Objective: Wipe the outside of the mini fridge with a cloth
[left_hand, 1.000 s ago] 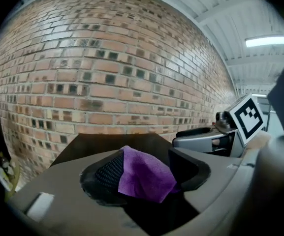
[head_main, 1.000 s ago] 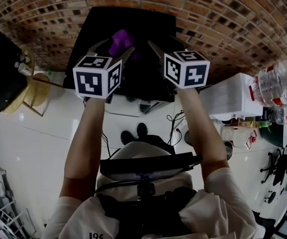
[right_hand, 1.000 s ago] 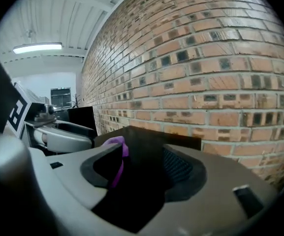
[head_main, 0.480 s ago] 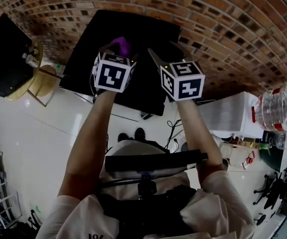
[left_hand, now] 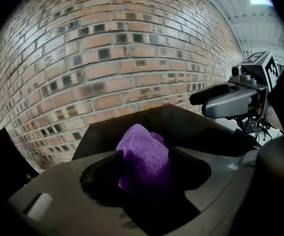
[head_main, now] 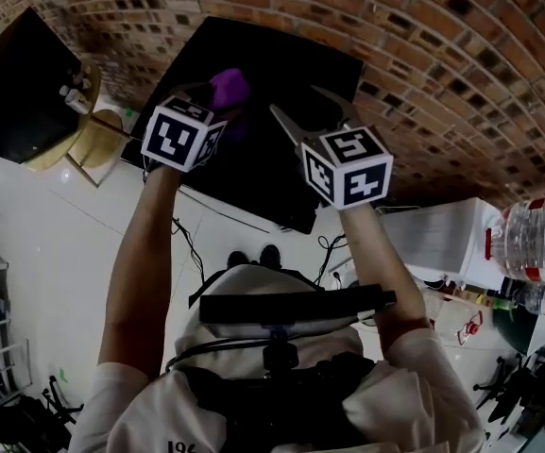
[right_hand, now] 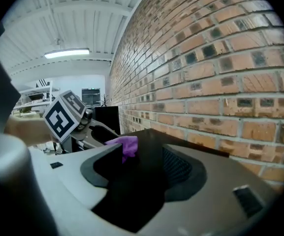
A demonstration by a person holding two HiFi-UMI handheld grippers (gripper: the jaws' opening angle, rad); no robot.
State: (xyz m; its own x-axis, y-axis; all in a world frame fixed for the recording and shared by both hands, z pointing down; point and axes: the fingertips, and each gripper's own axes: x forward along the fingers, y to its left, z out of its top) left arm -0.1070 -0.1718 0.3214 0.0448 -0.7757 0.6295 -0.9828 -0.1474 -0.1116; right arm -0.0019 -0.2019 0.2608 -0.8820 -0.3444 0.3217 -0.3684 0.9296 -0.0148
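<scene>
The black mini fridge point(head_main: 272, 149) stands against the brick wall, and I see its flat top from above. My left gripper point(head_main: 217, 97) is shut on a bunched purple cloth point(head_main: 228, 87) and hovers over the left part of that top. In the left gripper view the cloth point(left_hand: 144, 154) fills the gap between the jaws, with the fridge top point(left_hand: 191, 127) just beyond it. My right gripper point(head_main: 302, 113) is beside it over the fridge's middle, open with nothing between its jaws. The right gripper view shows the open jaws point(right_hand: 142, 163) and the cloth point(right_hand: 127, 145) off to the left.
A brick wall point(head_main: 423, 55) runs behind the fridge. A second black cabinet point(head_main: 17, 92) and a round wooden stand point(head_main: 93, 140) sit to the left. A white appliance point(head_main: 442, 239) and plastic bottles point(head_main: 536, 234) are at the right. Cables point(head_main: 192, 248) lie on the white floor.
My left gripper with the cloth has shifted left and sunk toward the fridge top, turning as it went. The right gripper has turned a little; its jaws stay open.
</scene>
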